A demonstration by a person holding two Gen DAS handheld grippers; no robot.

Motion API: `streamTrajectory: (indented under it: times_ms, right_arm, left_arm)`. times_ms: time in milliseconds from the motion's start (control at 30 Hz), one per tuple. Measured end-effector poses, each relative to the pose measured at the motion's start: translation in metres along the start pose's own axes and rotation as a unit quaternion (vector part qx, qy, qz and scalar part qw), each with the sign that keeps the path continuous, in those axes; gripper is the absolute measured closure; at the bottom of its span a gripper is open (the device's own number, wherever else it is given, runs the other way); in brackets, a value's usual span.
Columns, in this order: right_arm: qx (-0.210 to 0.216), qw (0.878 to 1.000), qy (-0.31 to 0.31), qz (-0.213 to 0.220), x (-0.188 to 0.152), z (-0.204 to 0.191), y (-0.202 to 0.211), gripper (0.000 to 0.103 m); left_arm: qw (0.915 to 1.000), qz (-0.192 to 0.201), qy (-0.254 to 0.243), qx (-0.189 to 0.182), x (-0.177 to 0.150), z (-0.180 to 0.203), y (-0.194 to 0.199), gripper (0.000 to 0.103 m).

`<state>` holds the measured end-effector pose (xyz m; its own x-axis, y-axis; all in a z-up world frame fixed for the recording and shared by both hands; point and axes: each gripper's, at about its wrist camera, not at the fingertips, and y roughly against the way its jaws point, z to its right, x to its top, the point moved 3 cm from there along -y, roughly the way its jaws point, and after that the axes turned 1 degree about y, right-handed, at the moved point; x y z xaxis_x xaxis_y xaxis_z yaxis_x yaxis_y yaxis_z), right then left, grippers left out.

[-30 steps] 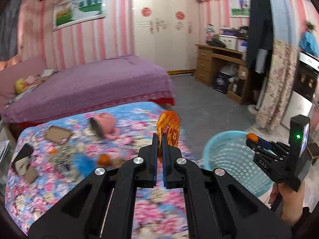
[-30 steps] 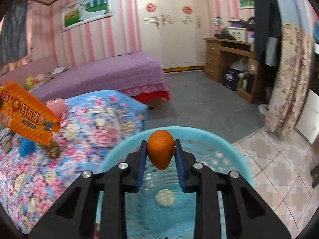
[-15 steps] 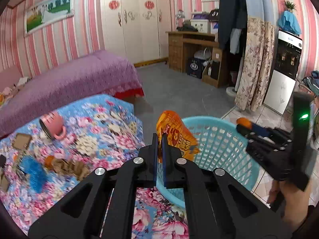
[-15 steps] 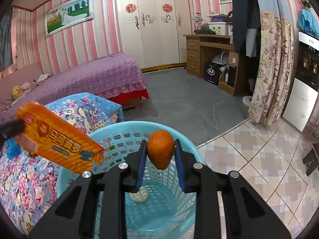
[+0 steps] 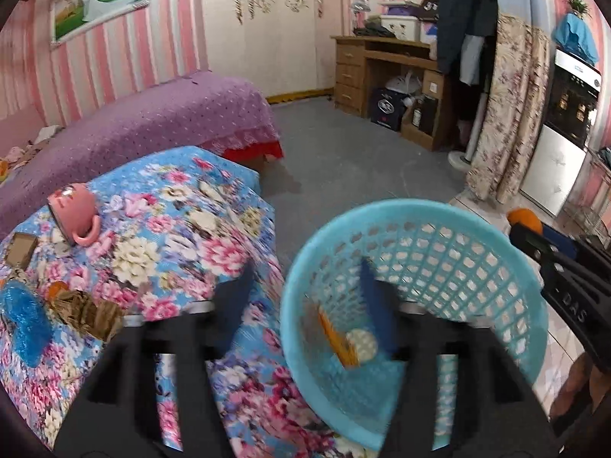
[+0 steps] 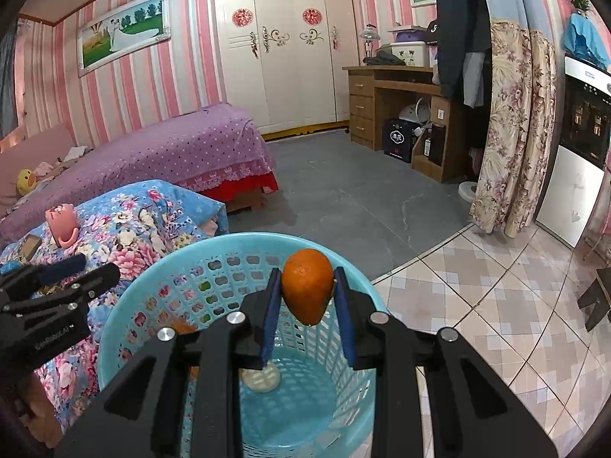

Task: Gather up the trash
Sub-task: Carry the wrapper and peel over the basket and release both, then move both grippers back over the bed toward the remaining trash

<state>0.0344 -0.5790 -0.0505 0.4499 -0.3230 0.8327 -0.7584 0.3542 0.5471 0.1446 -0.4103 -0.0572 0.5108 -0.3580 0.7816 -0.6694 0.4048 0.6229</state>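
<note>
A light blue plastic basket (image 5: pixel 496 267) (image 6: pixel 145 305) stands on the floor beside the flowered table. My left gripper (image 5: pixel 305 286) is open over the basket's near rim, blurred by motion. The orange snack wrapper (image 5: pixel 336 339) lies inside the basket next to a pale round piece (image 5: pixel 362 345). My right gripper (image 6: pixel 305 290) is shut on an orange (image 6: pixel 307 286) and holds it above the basket's middle. It also shows at the right in the left wrist view (image 5: pixel 525 221). The round piece (image 6: pixel 261 378) shows on the basket bottom.
The flowered table (image 5: pixel 172 236) holds a pink mug (image 5: pixel 74 208), a blue scrubber (image 5: pixel 25 324), brown crumpled scraps (image 5: pixel 84 311) and a small card (image 5: pixel 21 248). A purple bed (image 6: pixel 172 156), a wooden desk (image 6: pixel 382 103) and a curtain (image 6: pixel 511 133) stand behind.
My left gripper has opened and let go of the orange wrapper, which has dropped into the basket. The right gripper still holds the orange over the basket.
</note>
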Motion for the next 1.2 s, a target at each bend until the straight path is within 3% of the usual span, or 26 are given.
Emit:
streamTrajectory:
  times_ms: [133,567,733,800,867,1067,1200]
  right_arm:
    - [0.0,1.0,0.0,0.003,0.0,0.0,0.0,0.075]
    - [0.013,1.0,0.005,0.004,0.001,-0.018,-0.007,0.075]
    - [0.012,1.0,0.014,0.002,0.002,-0.026,-0.01,0.073]
    - [0.005,1.0,0.013,0.003,0.003,-0.028,-0.01,0.065]
    - [0.001,1.0,0.008,0.009,0.003,-0.027,-0.008,0.03]
    - [-0.011,1.0,0.01,0.021,0.005,-0.035,-0.003,0.012]
    - [-0.016,0.999,0.019,0.021,0.006,-0.045,-0.003,0.01]
  left_arm:
    - [0.9989,0.024,-0.007,0.04,0.004,-0.008,0.007,0.013]
    - [0.9954,0.049,0.0,0.083,0.001,-0.031,0.027,0.01]
    - [0.9949,0.055,0.004,0.084,0.003,-0.04,0.033,0.009]
    - [0.9948,0.057,0.006,0.084,0.002,-0.043,0.035,0.009]
    - [0.9946,0.06,0.008,0.085,0.003,-0.046,0.038,0.009]
    - [0.9942,0.062,0.017,0.086,0.003,-0.06,0.044,0.009]
    - [0.9937,0.062,0.026,0.09,0.002,-0.074,0.049,0.009]
